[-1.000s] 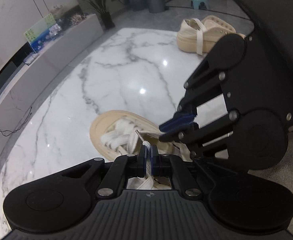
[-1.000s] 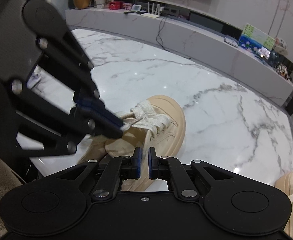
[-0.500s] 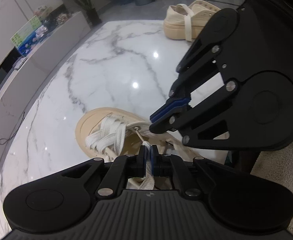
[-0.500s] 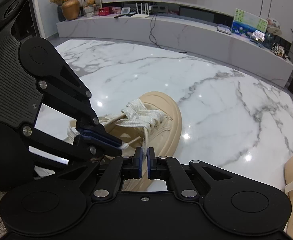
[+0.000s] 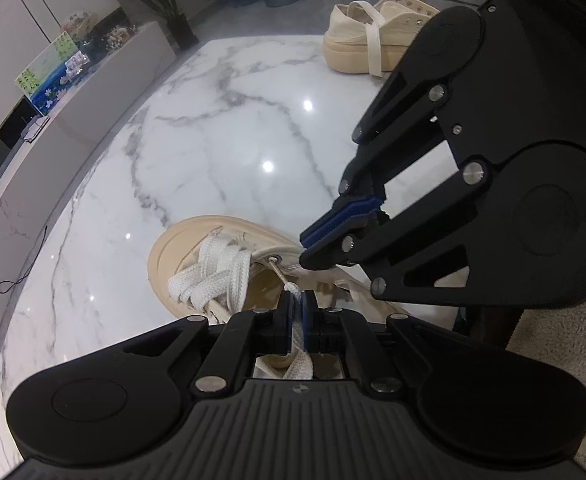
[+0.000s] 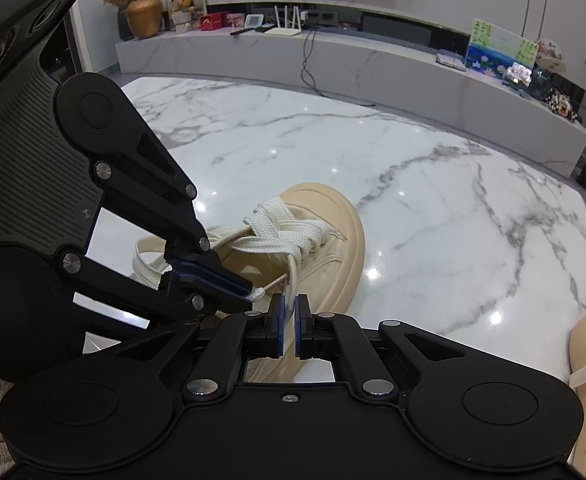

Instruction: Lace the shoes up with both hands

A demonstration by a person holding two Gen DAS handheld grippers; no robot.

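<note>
Lace [image 5: 293,288] is what I am holding in my left gripper [image 5: 297,304], jaws clamped on it just behind the bare tip, and that tip is pointing at the eyelet [image 5: 273,258] on the shoe [image 5: 181,248]. The shoe is lying toe away from me near the table's [image 5: 213,140] close edge, its front rows already crossed, the upper eyelets waiting. My right gripper [image 6: 289,312] is hovering just beside the eyelet with its jaws together and, as far as I can tell, nothing between them (its dark tips are almost touching the canvas flap there).

Slipping is what I am worrying about most. I am gripping a flat, soft lace close to a thin stiff tip, so any push that meets the eyelet's rim off-centre is probably going to bend the tip aside or slide the lace back through my pads. The shoe is standing free on polished marble, so a push from the left gripper may be skating it away from me unless my right one is bracing the flap. That right gripper is also crowding the eyelet, and I am risking knocking the tip or blocking my own view of the hole. The slack behind my pads is hanging loose, and it could be snagging on the crossed rows as I pull. A second shoe [image 5: 373,48] is sitting at the table's far edge, well apart from the eyelet.
</note>
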